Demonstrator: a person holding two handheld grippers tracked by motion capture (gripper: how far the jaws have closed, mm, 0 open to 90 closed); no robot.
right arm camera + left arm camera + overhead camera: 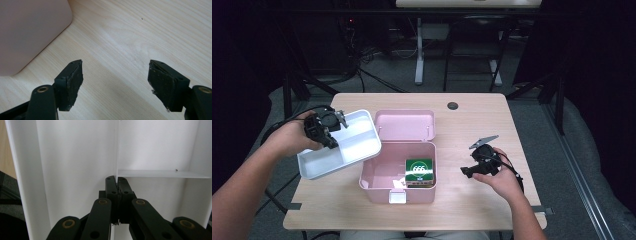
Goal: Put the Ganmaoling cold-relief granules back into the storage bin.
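At centre left of the high view, the left gripper has its jaws clamped on the inner divider of the white tray, held tilted beside the open pink box. At lower right, the right gripper hovers over the tabletop with jaws spread wide and empty.
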